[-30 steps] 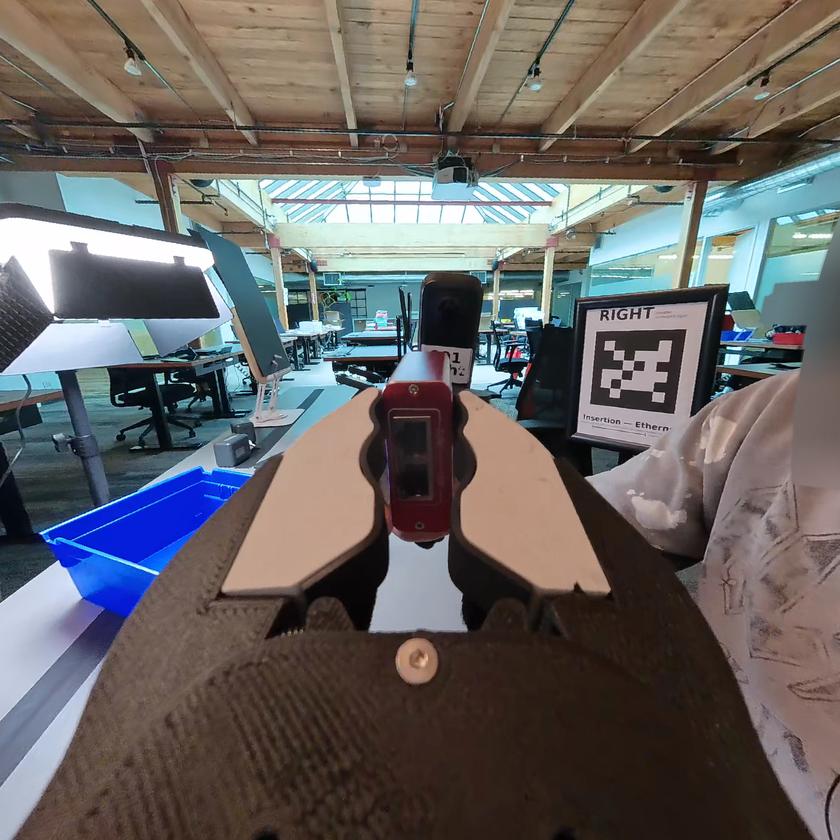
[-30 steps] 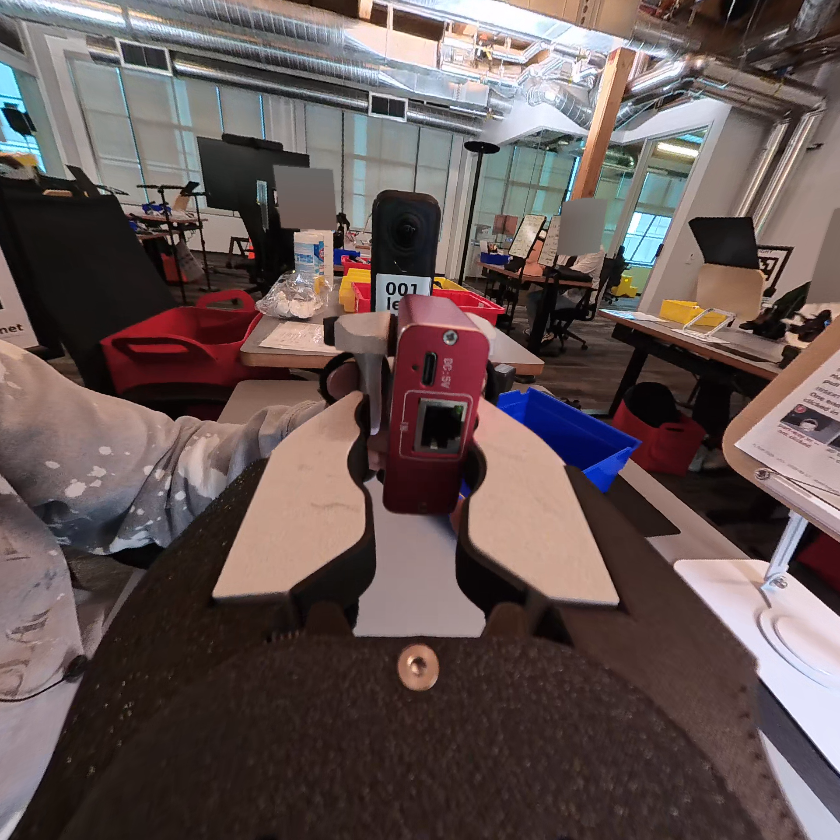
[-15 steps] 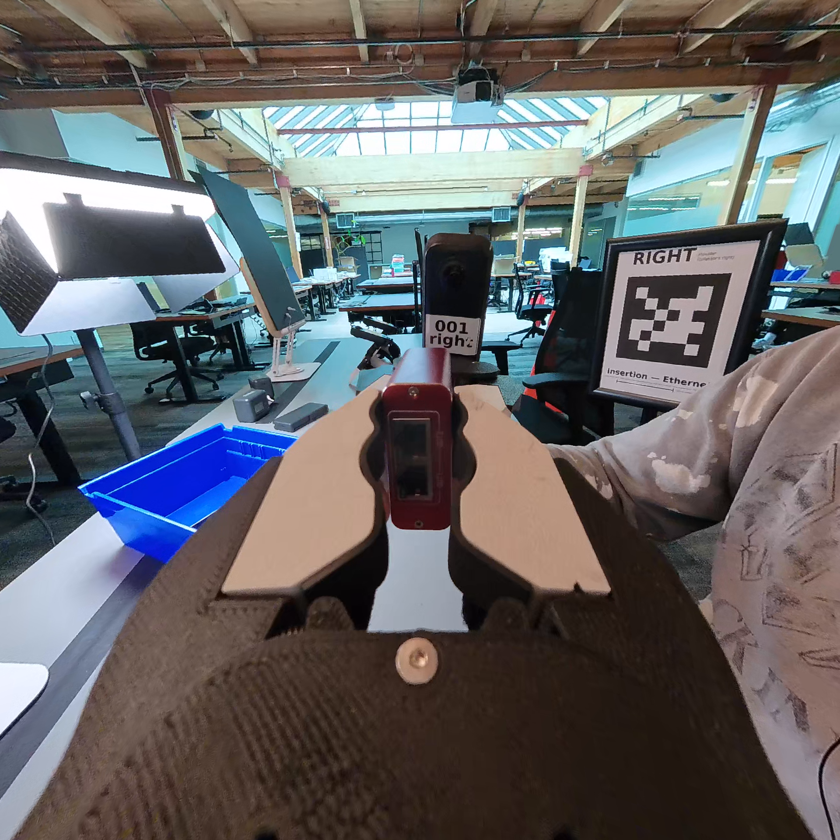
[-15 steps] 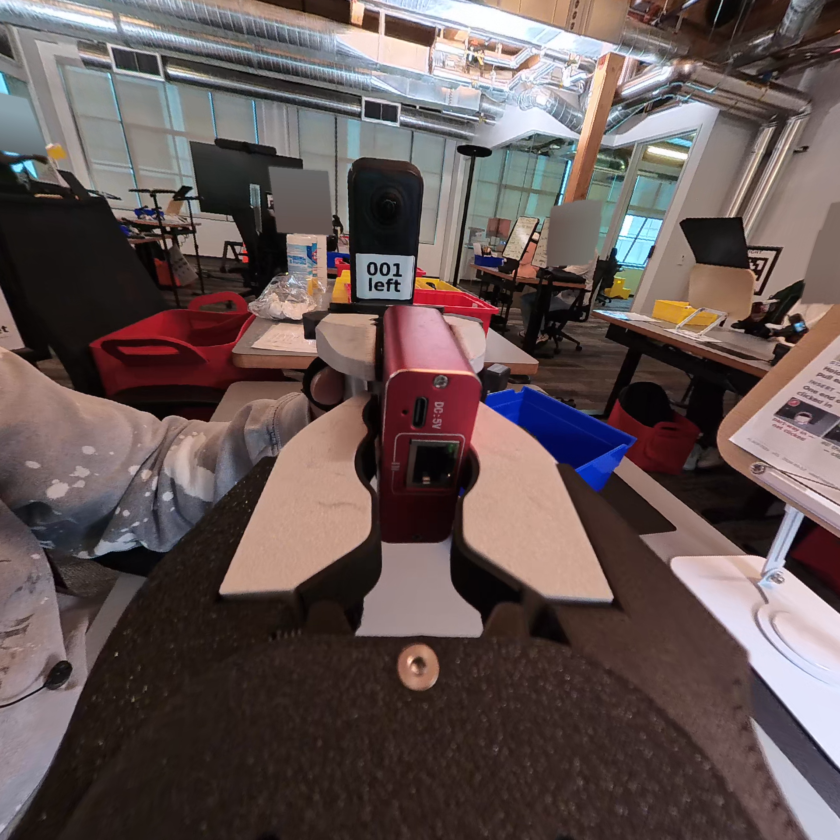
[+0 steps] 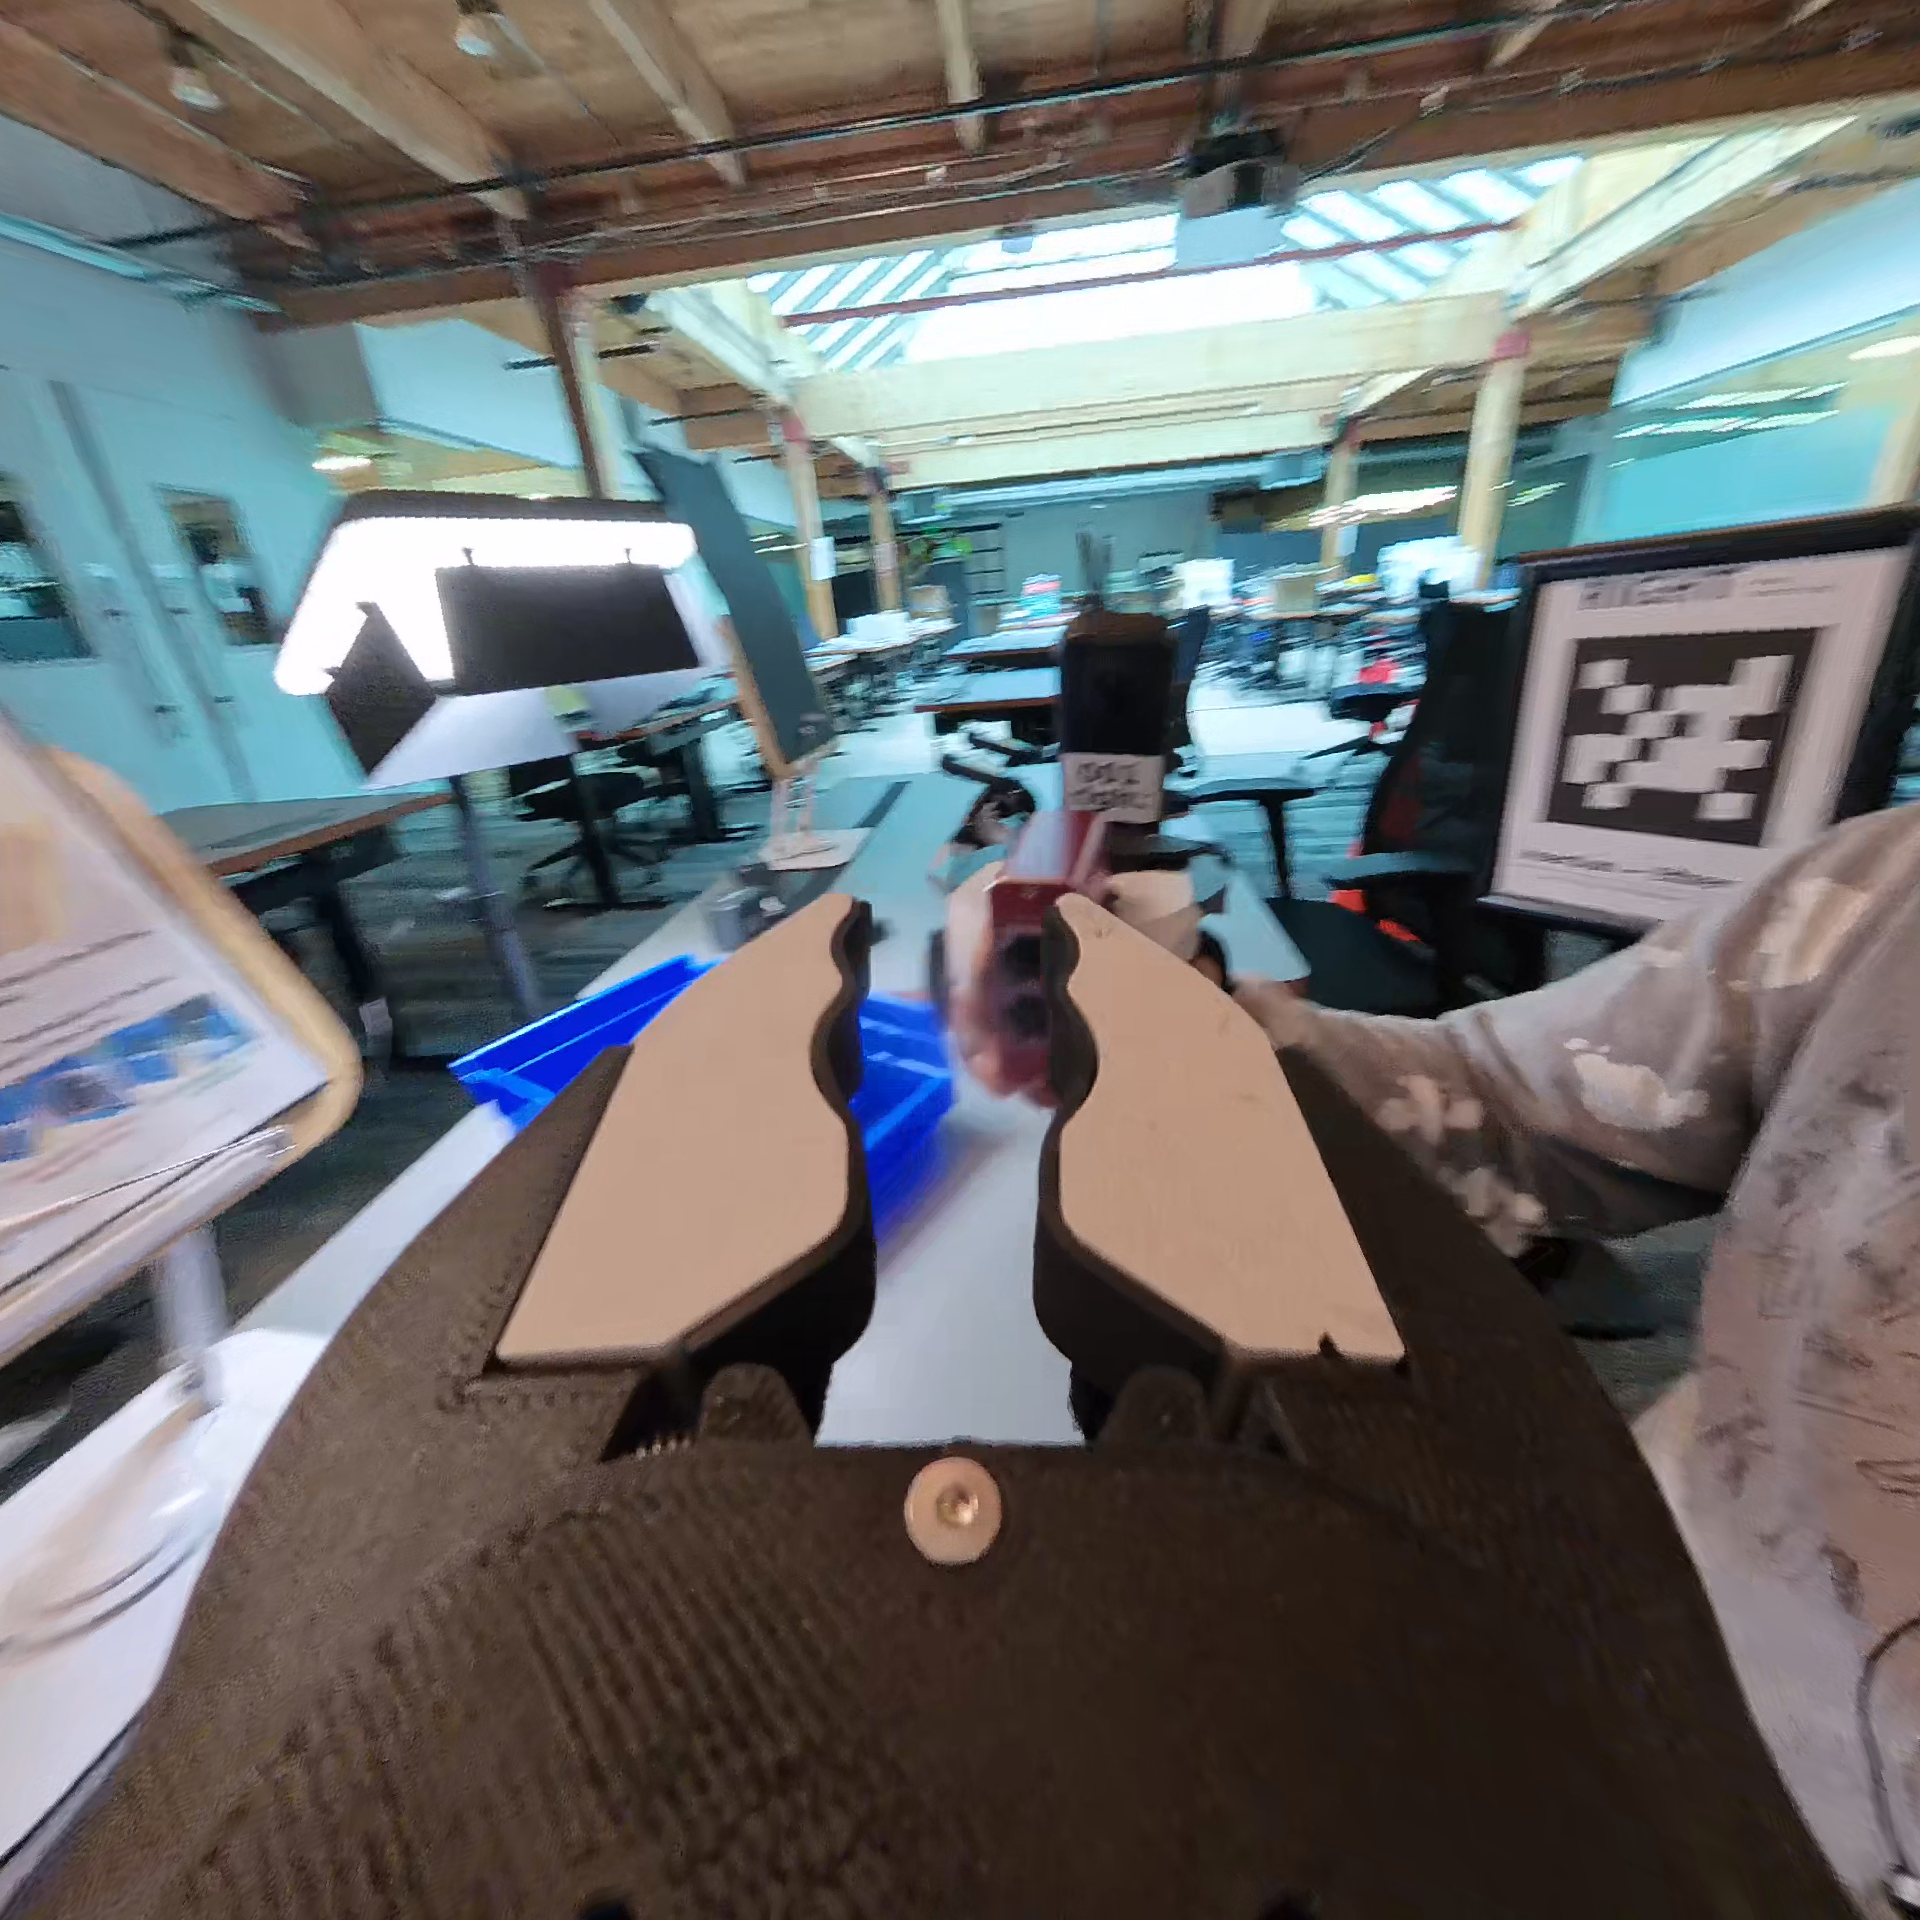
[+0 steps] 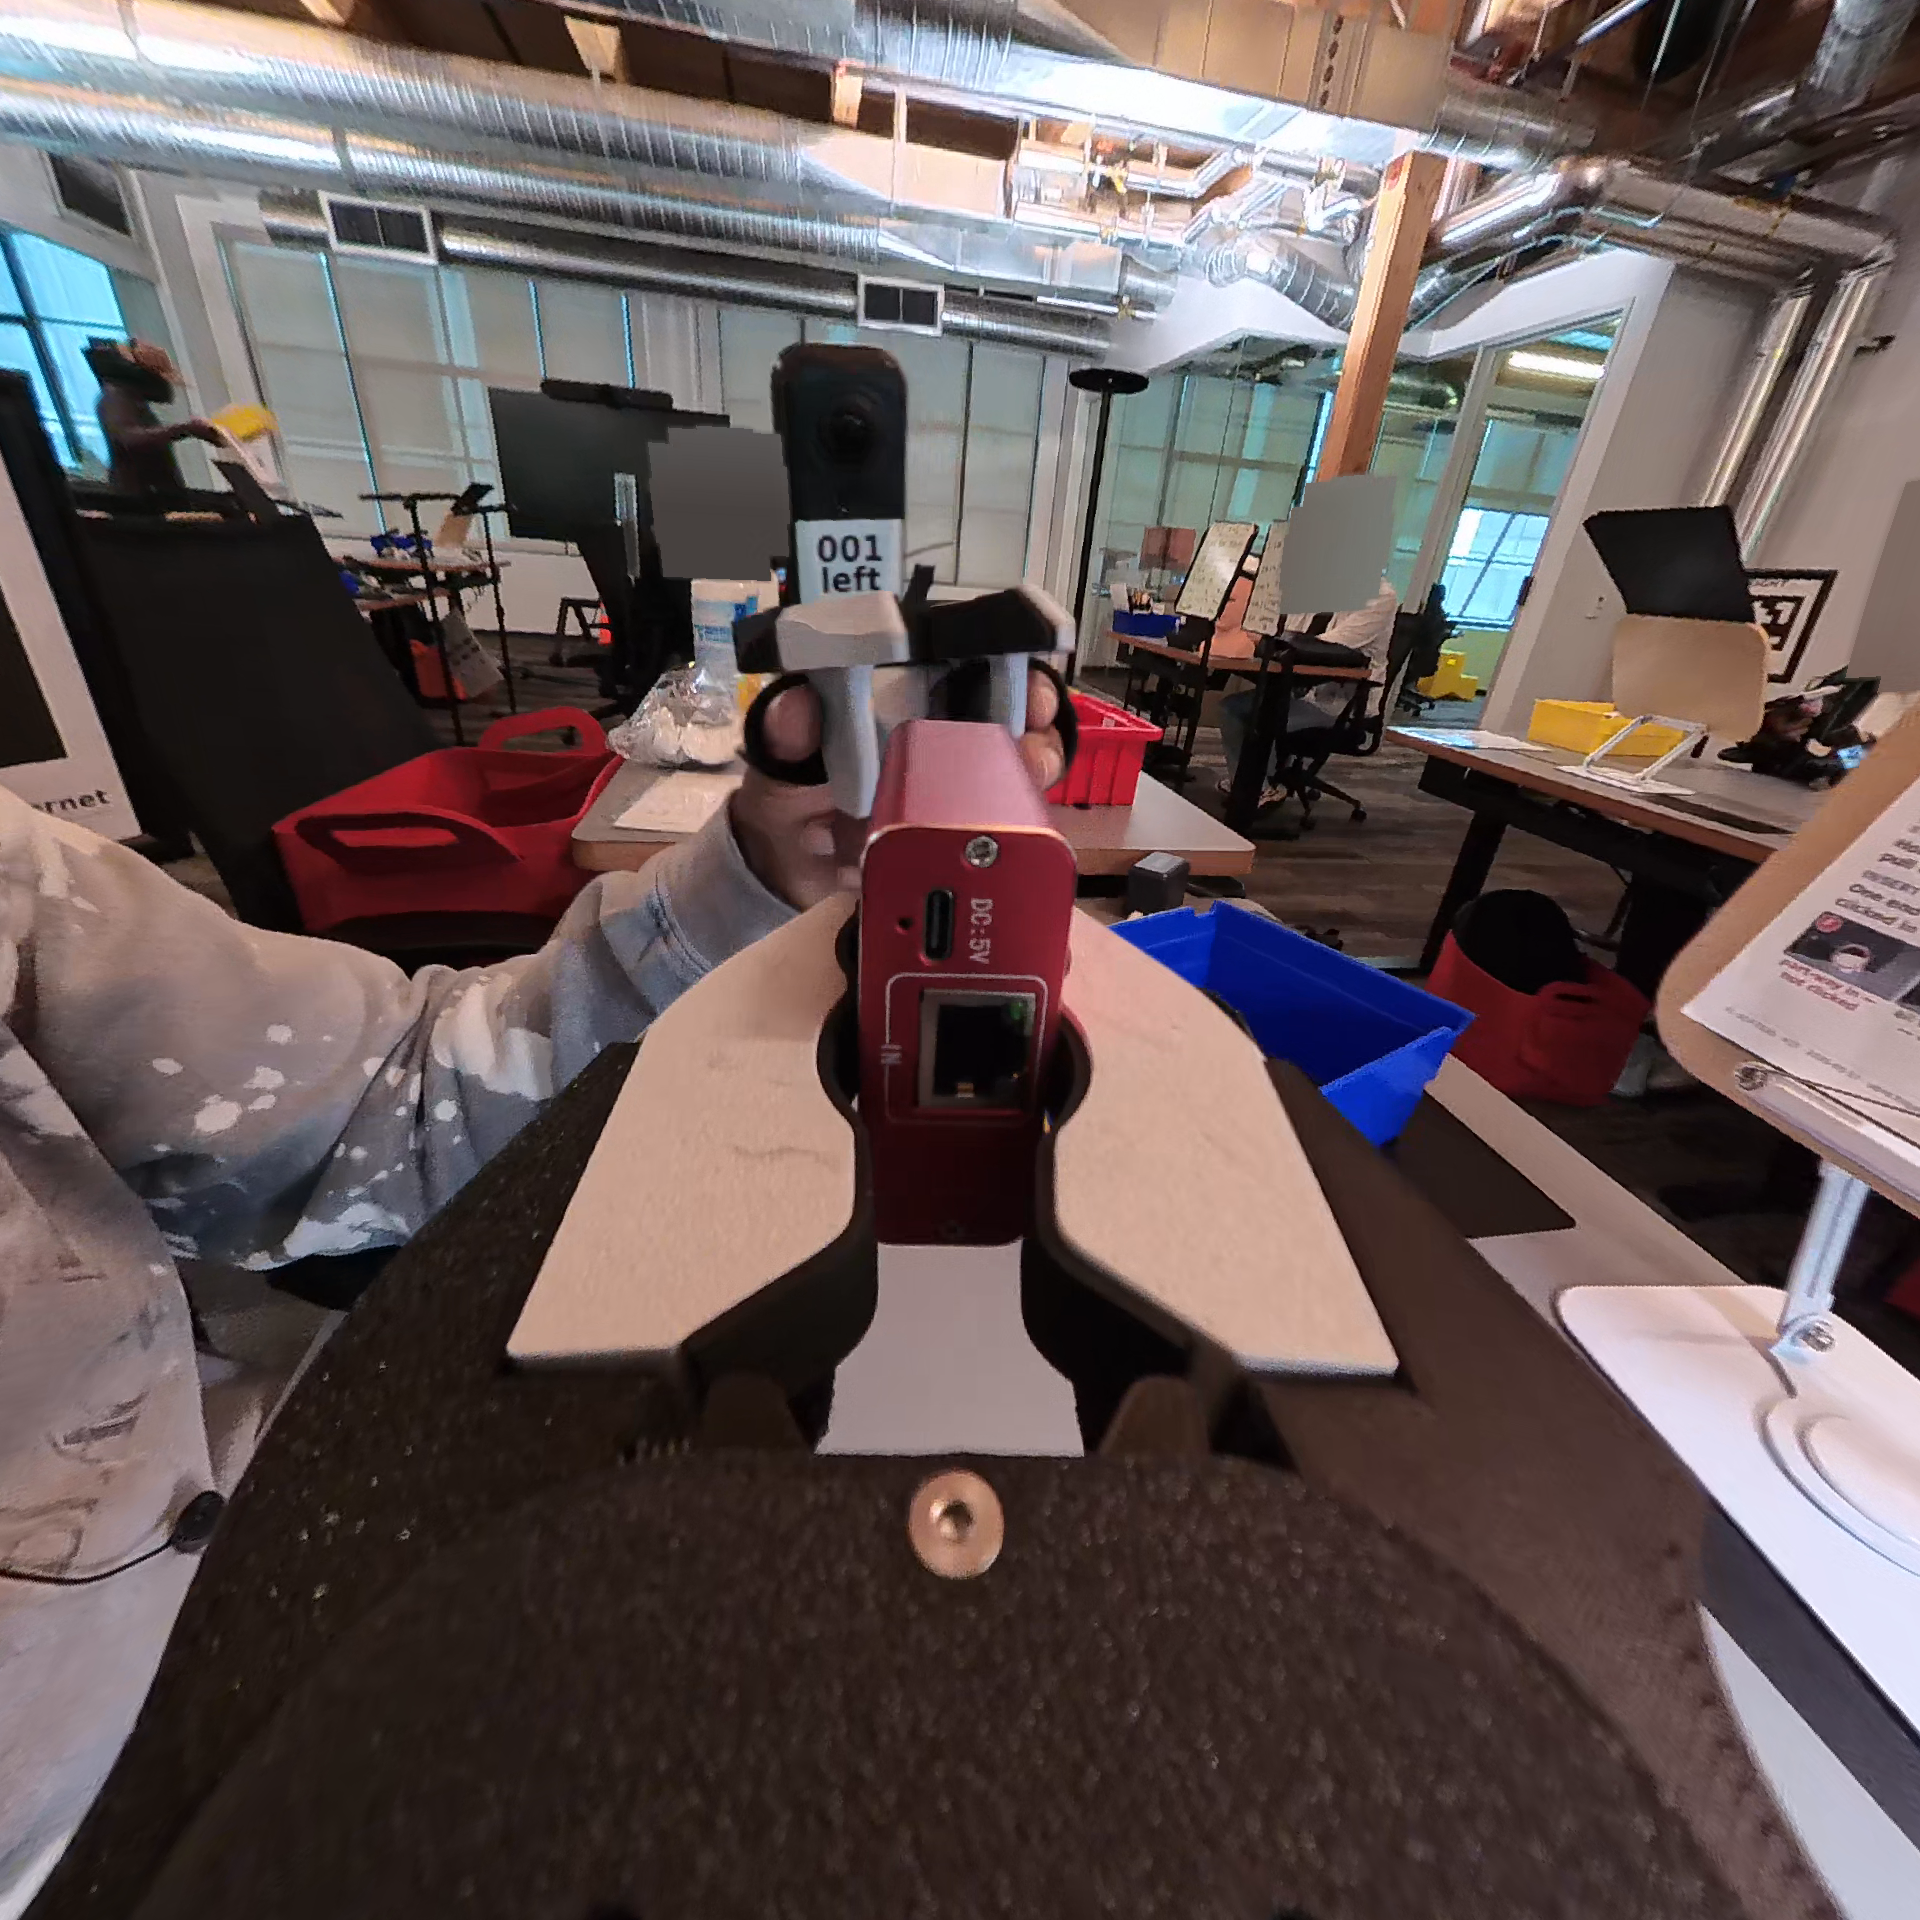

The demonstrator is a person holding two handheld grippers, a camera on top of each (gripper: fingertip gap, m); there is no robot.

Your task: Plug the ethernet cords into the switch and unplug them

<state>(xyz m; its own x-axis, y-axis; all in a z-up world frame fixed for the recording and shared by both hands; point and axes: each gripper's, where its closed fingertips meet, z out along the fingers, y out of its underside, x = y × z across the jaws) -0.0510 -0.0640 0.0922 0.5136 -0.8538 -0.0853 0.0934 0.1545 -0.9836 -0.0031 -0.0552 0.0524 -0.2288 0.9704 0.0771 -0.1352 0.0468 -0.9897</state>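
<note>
The red switch (image 6: 961, 1039) is a small metal box with a network port and a power port facing the right wrist camera. My right gripper (image 6: 961, 925) is shut on its two sides and holds it upright above the table. My left gripper (image 5: 958, 920) is open and empty, and the blurred switch (image 5: 1013, 997) sits just beyond its right fingertip. In the right wrist view the left gripper (image 6: 925, 717) shows behind the switch, jaws apart and off it. No ethernet cord is in view.
A blue bin (image 5: 665, 1029) sits on the white table (image 5: 935, 1299); it also shows in the right wrist view (image 6: 1299, 997). A clipboard on a stand (image 6: 1818, 987) is at the right. A framed marker board (image 5: 1683, 727) stands behind the person's sleeve (image 5: 1558, 1091).
My left gripper has opened, let go of the switch and drawn back to the left. The switch stays in my right gripper, which has tilted down a little.
</note>
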